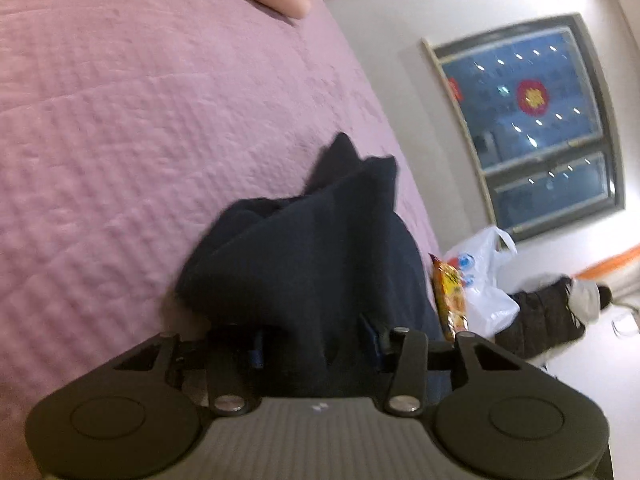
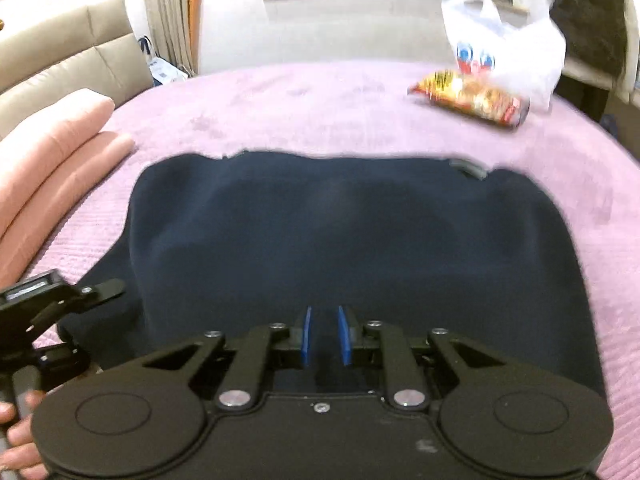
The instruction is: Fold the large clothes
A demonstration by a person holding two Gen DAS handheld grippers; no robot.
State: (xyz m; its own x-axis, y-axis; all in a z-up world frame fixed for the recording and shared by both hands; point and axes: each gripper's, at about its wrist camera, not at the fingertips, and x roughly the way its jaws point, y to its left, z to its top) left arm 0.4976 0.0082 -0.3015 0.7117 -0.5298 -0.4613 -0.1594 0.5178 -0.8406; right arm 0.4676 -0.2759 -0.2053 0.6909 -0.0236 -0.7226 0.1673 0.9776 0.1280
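Currently I am working over the navy garment point(image 2: 320, 232) lying on the lilac bedspread point(image 2: 360, 92), its long axis running side to side just ahead of my right gripper point(image 2: 325, 334), whose blue pads are standing narrowly apart over the near hem, pinching nothing visible. My left gripper point(image 1: 316, 344) is sitting at the garment's left end, jaws partly open with bunched navy cloth point(image 1: 296, 232) between them; whether they are gripping it I cannot tell.

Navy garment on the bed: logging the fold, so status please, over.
Left gripper: navy garment bunched between its fingers. Right gripper: narrow gap over the cloth, no pinch seen. Snack packet and plastic bag beyond the garment, clear of it.
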